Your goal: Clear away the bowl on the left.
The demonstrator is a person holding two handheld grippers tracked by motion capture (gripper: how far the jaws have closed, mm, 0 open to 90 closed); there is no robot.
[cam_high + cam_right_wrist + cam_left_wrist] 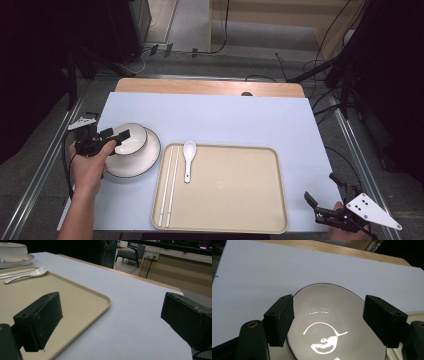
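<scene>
A white bowl (pixel 132 138) with a dark rim stands on a white plate (pixel 145 161) at the table's left. My left gripper (pixel 115 136) is open at the bowl's near-left rim. In the left gripper view the bowl (pixel 329 315) lies under and between the wide-apart jaws of that gripper (pixel 332 320); whether they touch it I cannot tell. A beige tray (pixel 235 195) holds a white spoon (pixel 189 158) and white chopsticks (pixel 169 185). My right gripper (pixel 323 190) is open and empty off the tray's near-right corner. In the right gripper view, that gripper (pixel 111 322) faces the tray (pixel 82 296) and spoon (pixel 30 273).
A pale mat (pixel 225 120) covers the table, with a wooden strip (pixel 210 87) along its far edge. Metal rails (pixel 45 160) run down both sides. Cables and dark stands lie on the floor beyond. In the right gripper view, the bowl (pixel 12 251) and plate (pixel 20 263) are far off.
</scene>
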